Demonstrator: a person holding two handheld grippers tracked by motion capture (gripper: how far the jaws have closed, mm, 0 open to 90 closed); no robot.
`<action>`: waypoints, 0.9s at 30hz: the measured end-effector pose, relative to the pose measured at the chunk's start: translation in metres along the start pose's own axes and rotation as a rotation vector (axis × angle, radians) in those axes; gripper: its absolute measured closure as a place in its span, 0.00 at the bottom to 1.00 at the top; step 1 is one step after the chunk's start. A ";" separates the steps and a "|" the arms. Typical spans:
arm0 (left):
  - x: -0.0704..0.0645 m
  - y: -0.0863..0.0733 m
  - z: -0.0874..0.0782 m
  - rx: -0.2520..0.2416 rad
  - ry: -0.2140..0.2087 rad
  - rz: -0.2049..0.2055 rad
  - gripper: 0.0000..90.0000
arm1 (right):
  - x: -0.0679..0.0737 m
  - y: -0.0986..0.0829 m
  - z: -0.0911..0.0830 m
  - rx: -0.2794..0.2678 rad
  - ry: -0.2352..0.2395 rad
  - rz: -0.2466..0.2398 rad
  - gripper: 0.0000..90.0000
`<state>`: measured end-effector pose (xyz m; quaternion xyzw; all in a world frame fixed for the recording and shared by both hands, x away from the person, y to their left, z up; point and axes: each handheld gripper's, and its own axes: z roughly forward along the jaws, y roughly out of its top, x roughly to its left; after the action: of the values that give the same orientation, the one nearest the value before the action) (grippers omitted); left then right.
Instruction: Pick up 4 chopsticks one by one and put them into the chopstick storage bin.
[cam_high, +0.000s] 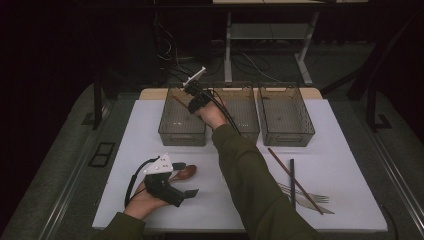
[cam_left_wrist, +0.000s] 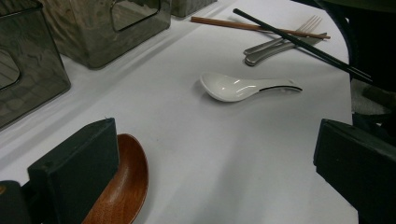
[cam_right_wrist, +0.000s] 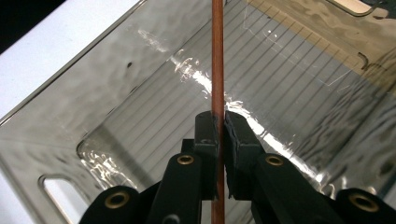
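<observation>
The left tongs (cam_high: 186, 179), released, rest on the worktop (cam_high: 150, 130) with a wooden spoon (cam_high: 184, 172) between their jaws, its bowl at one o'clock. The right tongs (cam_right_wrist: 220, 126) clench a brown chopstick (cam_right_wrist: 217, 56), its long axis pointing to twelve o'clock, over the left bin (cam_high: 181, 131). Count: three bins, two brown chopsticks, one black chopstick (cam_high: 292, 181), two forks (cam_high: 307, 200), a wooden spoon and a white spoon (cam_left_wrist: 243, 87).

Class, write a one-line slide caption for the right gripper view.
Right tongs clamp a brown chopstick above the clear bin.
</observation>
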<state>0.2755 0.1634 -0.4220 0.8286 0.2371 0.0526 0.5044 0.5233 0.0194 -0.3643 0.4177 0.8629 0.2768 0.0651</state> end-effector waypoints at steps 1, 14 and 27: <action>0.000 0.000 0.000 -0.001 -0.001 0.005 0.00 | 0.000 0.002 0.001 -0.001 0.003 0.003 0.93; 0.000 0.000 0.000 -0.005 -0.003 0.008 0.00 | 0.001 0.006 -0.017 -0.121 0.028 0.003 0.51; -0.001 0.000 0.000 -0.001 0.004 0.006 0.00 | -0.006 -0.006 -0.051 -0.179 0.066 -0.009 0.42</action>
<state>0.2751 0.1630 -0.4221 0.8289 0.2354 0.0560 0.5043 0.5054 -0.0101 -0.3253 0.3968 0.8384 0.3661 0.0750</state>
